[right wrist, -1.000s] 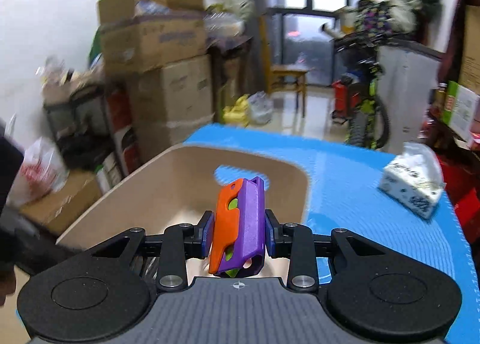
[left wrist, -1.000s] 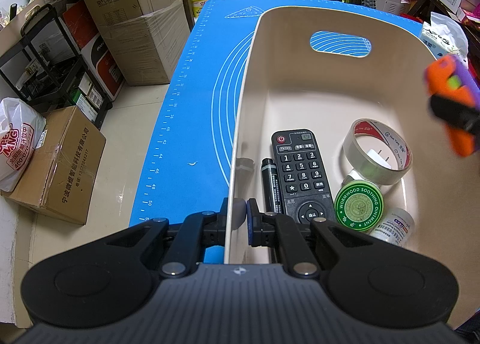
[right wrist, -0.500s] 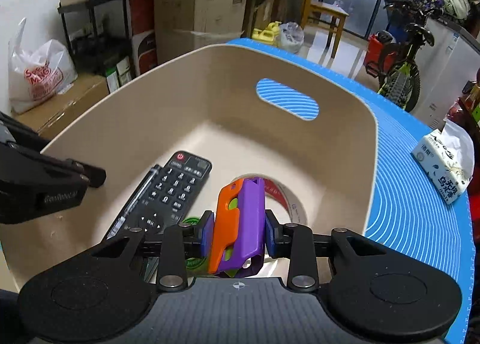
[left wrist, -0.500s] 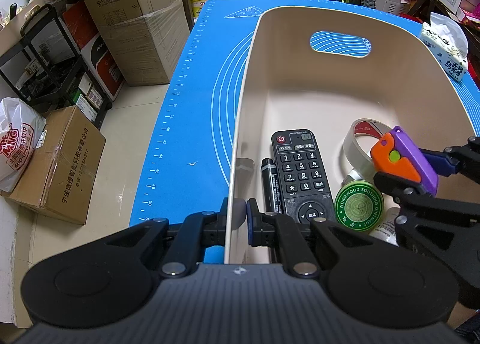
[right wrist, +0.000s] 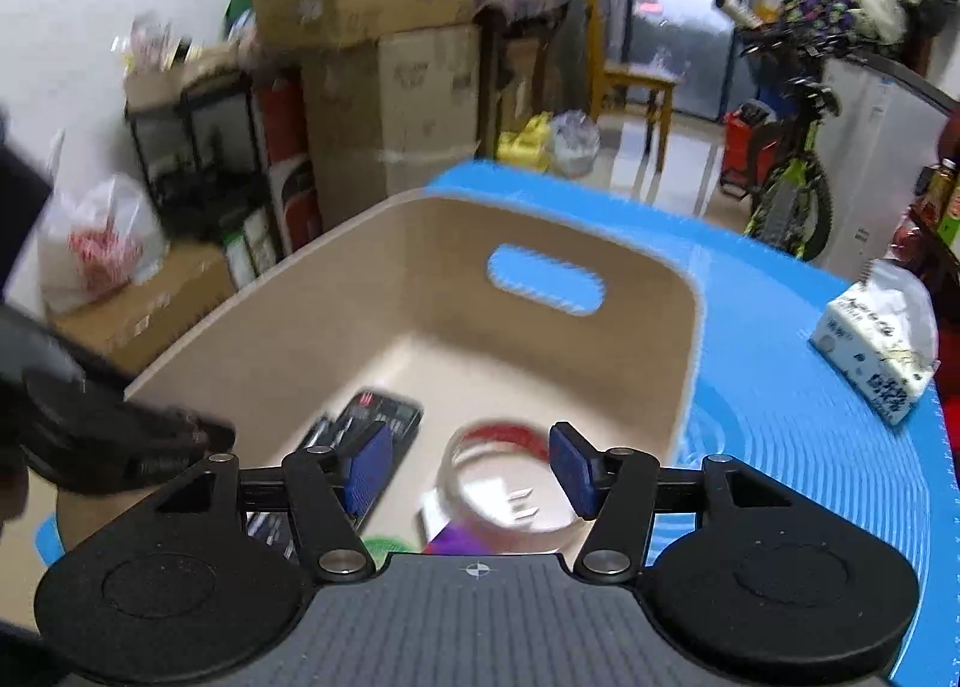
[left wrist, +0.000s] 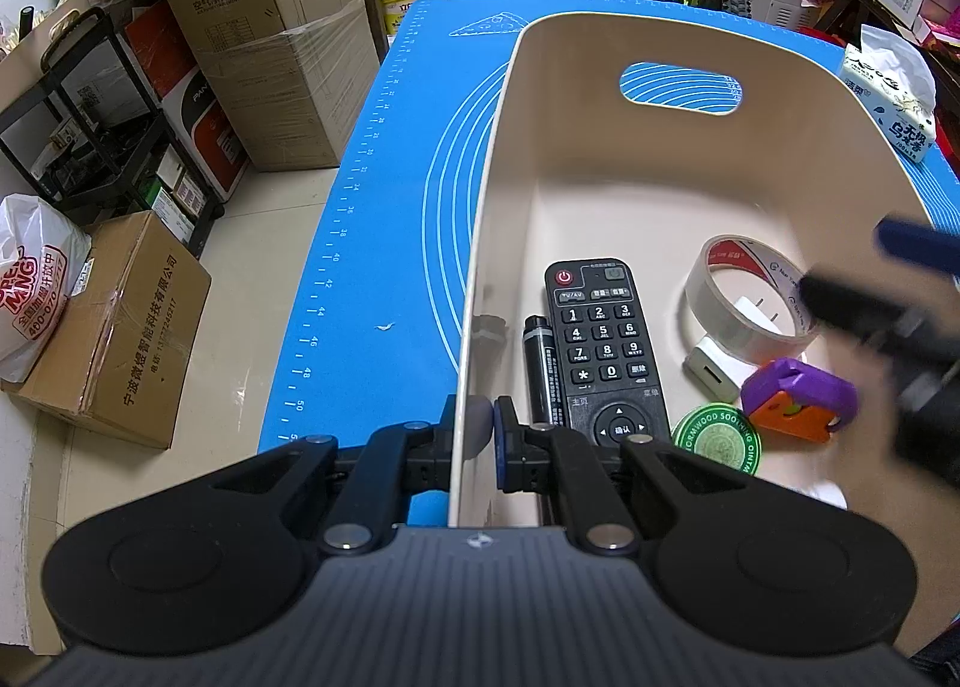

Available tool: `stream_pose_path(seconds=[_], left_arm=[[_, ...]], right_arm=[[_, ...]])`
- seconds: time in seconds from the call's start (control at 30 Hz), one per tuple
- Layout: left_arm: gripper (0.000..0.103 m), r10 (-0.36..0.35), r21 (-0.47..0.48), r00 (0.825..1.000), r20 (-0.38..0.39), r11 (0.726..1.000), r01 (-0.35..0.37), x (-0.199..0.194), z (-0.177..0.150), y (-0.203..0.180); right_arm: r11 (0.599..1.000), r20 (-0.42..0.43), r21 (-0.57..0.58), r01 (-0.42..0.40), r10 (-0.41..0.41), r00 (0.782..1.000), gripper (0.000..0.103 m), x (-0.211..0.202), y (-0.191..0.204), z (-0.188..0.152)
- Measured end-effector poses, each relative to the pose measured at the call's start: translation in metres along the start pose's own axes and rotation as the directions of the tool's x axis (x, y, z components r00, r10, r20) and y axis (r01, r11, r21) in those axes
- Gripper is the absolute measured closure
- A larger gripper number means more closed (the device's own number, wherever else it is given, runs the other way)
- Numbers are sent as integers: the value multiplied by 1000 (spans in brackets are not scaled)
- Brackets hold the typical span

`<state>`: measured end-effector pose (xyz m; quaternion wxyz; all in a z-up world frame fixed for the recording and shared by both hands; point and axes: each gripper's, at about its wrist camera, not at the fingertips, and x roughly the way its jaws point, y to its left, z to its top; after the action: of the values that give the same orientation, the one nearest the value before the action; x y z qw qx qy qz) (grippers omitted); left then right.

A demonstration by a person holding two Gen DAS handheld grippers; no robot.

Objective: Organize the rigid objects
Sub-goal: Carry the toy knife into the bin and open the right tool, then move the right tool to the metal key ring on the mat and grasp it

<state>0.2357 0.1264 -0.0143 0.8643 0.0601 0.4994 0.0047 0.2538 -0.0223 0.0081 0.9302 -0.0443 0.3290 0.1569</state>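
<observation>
The purple-and-orange toy (left wrist: 797, 399) lies on the floor of the cream bin (left wrist: 480, 243), just beside the green ointment tin (left wrist: 717, 443) and the white charger (left wrist: 714, 366), near the tape roll (left wrist: 750, 291). It looks like light, stiff plastic, probably smooth-sided, so the flat long faces are likely the best place to grip it; it should take a short drop without harm. The remote (left wrist: 603, 348) and black marker (left wrist: 540, 369) lie along the bin's left wall.

The right gripper (right wrist: 468, 468) has its fingers spread wide apart with nothing between them; half a second ago they were clamped on the toy, low inside the bin. Now the toy rests on the bottom and the gripper shows as a blur at the bin's right side in the left view, apparently pulling up and away. The left gripper (left wrist: 474, 435) is unchanged, its fingers pinched together on the bin's near-left rim, steadying it on the blue-matted worktop (left wrist: 384, 219)
</observation>
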Motion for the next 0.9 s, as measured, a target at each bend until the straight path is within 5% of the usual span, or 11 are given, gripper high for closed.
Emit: stream_pose_path(seconds=[0.17, 0.37, 0.53, 0.9], left_arm=[[92, 0, 0, 1000, 0, 1000, 0, 0, 0, 0], [92, 1, 1, 1000, 0, 1000, -1, 0, 0, 1], [91, 1, 1, 1000, 0, 1000, -1, 0, 0, 0], [91, 4, 4, 1000, 0, 1000, -4, 1, 0, 1]], right_arm=[[998, 122, 49, 50, -56, 991, 36, -26, -30, 8], [983, 142, 131, 132, -150, 978, 34, -33, -78, 3], [959, 99, 205, 195, -218, 971, 34, -20, -117, -10], [953, -34, 139, 271, -268, 963, 34, 30, -142, -55]])
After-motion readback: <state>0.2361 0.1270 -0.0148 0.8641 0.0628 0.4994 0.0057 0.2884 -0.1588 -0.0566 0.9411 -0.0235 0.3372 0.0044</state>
